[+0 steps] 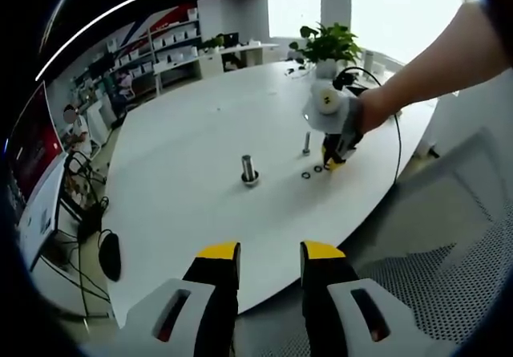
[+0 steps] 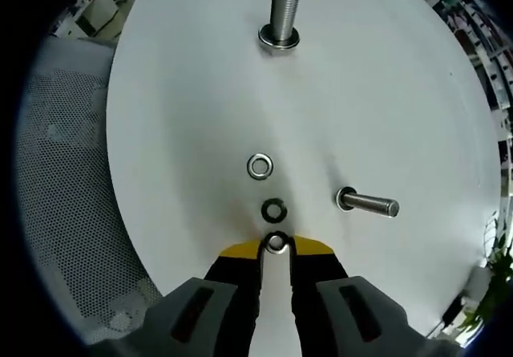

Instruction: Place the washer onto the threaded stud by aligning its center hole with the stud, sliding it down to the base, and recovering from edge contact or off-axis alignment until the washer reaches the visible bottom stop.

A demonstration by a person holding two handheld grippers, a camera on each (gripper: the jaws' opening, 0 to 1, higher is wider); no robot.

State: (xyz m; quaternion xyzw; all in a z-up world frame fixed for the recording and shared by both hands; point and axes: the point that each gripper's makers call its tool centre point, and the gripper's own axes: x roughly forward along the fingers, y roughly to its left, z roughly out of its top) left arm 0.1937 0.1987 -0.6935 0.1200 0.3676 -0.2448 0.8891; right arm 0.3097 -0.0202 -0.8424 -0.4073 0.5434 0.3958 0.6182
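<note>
White table (image 2: 176, 116): right hand-held gripper (image 2: 276, 249) pinches washer (image 2: 276, 242).

A silver washer (image 2: 276, 243) sits at lower centre between yellow jaw tips. The upright threaded stud (image 2: 281, 16) stands top centre, a washer at its base.

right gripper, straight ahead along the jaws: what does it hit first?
The right gripper already has a silver washer between its tips. Next in line is the dark washer, then another silver washer. Height above the table is unclear.
</note>
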